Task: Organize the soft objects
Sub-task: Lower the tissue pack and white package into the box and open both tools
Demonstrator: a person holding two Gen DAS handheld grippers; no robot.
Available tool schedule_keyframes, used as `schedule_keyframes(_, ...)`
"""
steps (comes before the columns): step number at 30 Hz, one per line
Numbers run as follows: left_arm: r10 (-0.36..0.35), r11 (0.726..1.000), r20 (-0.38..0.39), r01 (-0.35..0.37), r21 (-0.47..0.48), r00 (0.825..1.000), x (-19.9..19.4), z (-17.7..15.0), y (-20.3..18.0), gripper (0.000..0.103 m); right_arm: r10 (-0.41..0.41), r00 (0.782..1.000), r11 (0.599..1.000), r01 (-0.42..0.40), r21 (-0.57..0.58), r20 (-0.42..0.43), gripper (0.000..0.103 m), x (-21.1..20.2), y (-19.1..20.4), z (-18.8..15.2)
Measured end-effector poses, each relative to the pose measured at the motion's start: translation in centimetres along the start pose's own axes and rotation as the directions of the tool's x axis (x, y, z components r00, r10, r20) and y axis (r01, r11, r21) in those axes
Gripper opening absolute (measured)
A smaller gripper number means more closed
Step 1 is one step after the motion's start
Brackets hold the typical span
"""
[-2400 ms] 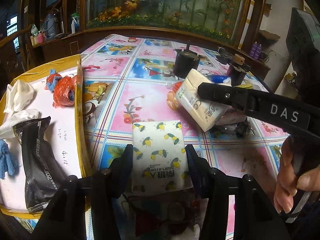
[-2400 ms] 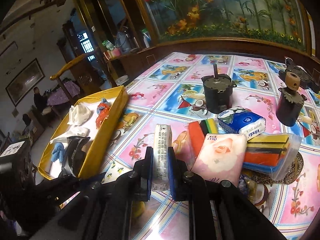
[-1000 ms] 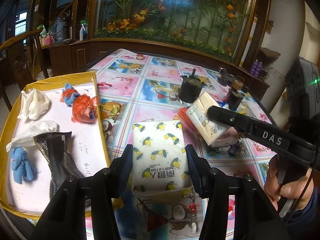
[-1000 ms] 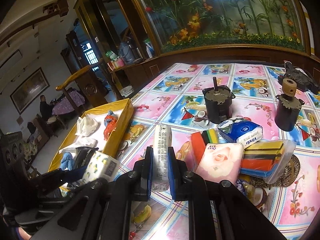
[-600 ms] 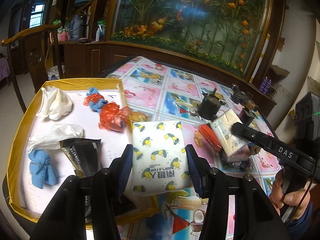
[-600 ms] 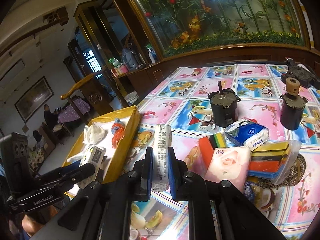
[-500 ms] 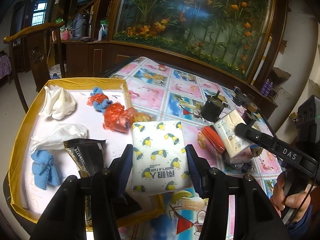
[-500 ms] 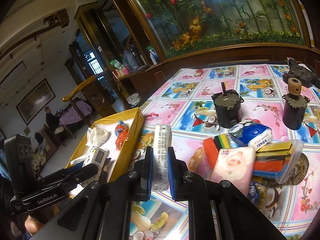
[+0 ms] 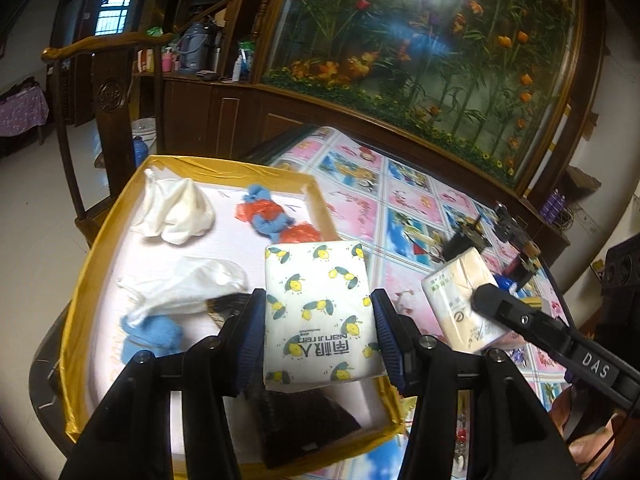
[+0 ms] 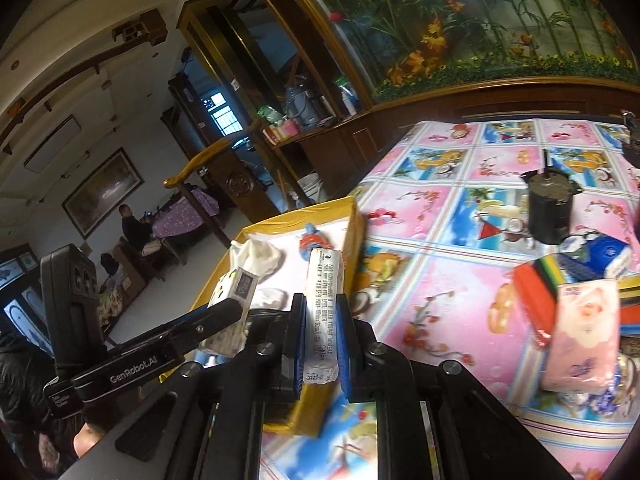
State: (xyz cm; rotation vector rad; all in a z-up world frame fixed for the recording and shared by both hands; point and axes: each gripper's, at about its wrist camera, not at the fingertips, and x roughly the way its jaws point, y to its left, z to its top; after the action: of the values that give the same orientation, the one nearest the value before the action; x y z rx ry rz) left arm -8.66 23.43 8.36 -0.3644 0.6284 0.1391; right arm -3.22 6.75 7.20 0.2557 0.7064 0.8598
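Note:
My left gripper point(image 9: 320, 316) is shut on a white tissue pack with lemon prints point(image 9: 320, 312) and holds it above the near right part of the yellow-rimmed tray point(image 9: 86, 264). My right gripper point(image 10: 322, 320) is shut on a cream tissue pack point(image 10: 322, 312), held edge-on above the tray's right rim point(image 10: 352, 220). That pack point(image 9: 460, 300) and the right gripper's arm point(image 9: 560, 344) show at the right of the left wrist view. The tray holds white cloths point(image 9: 176, 212), a blue cloth point(image 9: 152, 332), a red-and-blue bundle point(image 9: 272, 220) and a black packet point(image 9: 304, 424).
On the pink patterned tablecloth point(image 10: 440, 280) to the right lie a pink tissue pack point(image 10: 580, 332), a blue tissue pack point(image 10: 604, 256), coloured sponges point(image 10: 536, 280) and a black motor point(image 10: 548, 208). A wooden chair point(image 9: 104, 92) stands behind the tray.
Both grippers have moved left with their tissue packs, from over the tablecloth to over the tray. Both stay shut.

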Motion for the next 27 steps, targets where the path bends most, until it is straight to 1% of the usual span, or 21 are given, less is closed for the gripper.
schedule_keyframes(6,0.057,0.996,0.010,-0.056,-0.073,0.998,0.1,1.0,4.4,0.051,0.039,0.998,0.999,-0.038,0.024,-0.041,0.015,3.5,1.5,0.1)
schedule_keyframes(8,0.078,0.992,0.001,-0.077,-0.099,0.997,0.5,1.2,5.8,0.051,0.049,0.997,0.998,-0.046,0.043,-0.061,0.015,4.9,1.6,0.2)
schedule_keyframes(10,0.084,0.988,-0.010,-0.084,-0.128,0.996,0.9,1.3,7.1,0.051,0.058,0.995,0.997,-0.054,0.055,-0.080,0.015,6.1,1.8,0.2)
schedule_keyframes(12,0.096,0.985,-0.019,-0.098,-0.142,0.995,1.2,1.3,7.8,0.051,0.052,0.994,0.998,-0.047,0.051,-0.095,0.015,7.2,2.1,0.1)
schedule_keyframes(16,0.104,0.983,-0.026,-0.106,-0.149,0.994,1.7,1.5,8.5,0.052,0.022,0.992,0.999,-0.018,0.039,-0.121,0.015,9.2,2.4,-0.2)
schedule_keyframes(20,0.099,0.984,-0.037,-0.104,-0.144,0.994,2.3,1.5,8.1,0.052,-0.017,0.989,1.000,0.019,0.012,-0.144,0.015,11.0,2.7,-0.5)
schedule_keyframes(25,0.096,0.985,-0.053,-0.102,-0.137,0.994,3.0,1.6,7.7,0.052,-0.033,0.985,0.999,0.030,-0.023,-0.168,0.017,11.9,2.6,-1.1)
schedule_keyframes(27,0.091,0.986,-0.059,-0.098,-0.133,0.994,3.1,1.6,7.7,0.055,-0.040,0.984,0.999,0.034,-0.035,-0.171,0.017,11.9,2.5,-1.1)
